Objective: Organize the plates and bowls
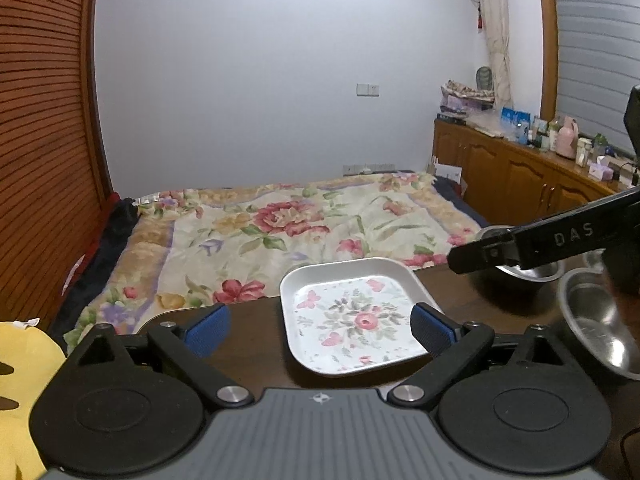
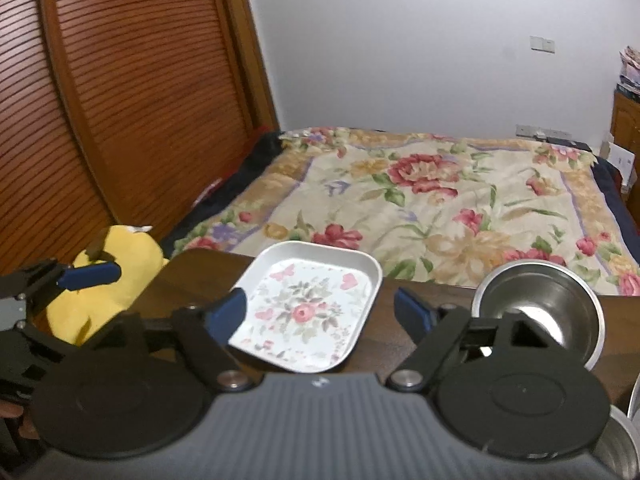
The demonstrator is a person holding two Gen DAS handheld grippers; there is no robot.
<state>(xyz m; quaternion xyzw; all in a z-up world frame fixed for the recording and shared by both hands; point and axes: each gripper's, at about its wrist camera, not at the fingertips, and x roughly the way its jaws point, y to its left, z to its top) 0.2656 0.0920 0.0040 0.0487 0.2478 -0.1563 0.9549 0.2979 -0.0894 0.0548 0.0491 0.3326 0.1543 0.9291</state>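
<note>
A white square plate with a flower print point(image 1: 352, 316) point(image 2: 308, 308) lies on the dark wooden table point(image 1: 248, 340) near its far edge. My left gripper point(image 1: 320, 326) is open, its blue pads either side of the plate's near half, a little above it. My right gripper point(image 2: 320, 312) is open too, above the plate's near edge; its black finger point(image 1: 520, 244) reaches in from the right in the left wrist view. A steel bowl point(image 2: 540, 312) stands to the right of the plate. In the left wrist view a steel bowl point(image 1: 592, 320) is near right, another point(image 1: 532, 272) behind it.
A bed with a flowered blanket point(image 1: 280, 232) lies just beyond the table. A yellow plush toy point(image 2: 104, 276) sits at the table's left end. A slatted wooden door point(image 2: 120, 100) is at left. A wooden cabinet with bottles point(image 1: 520, 168) stands at right.
</note>
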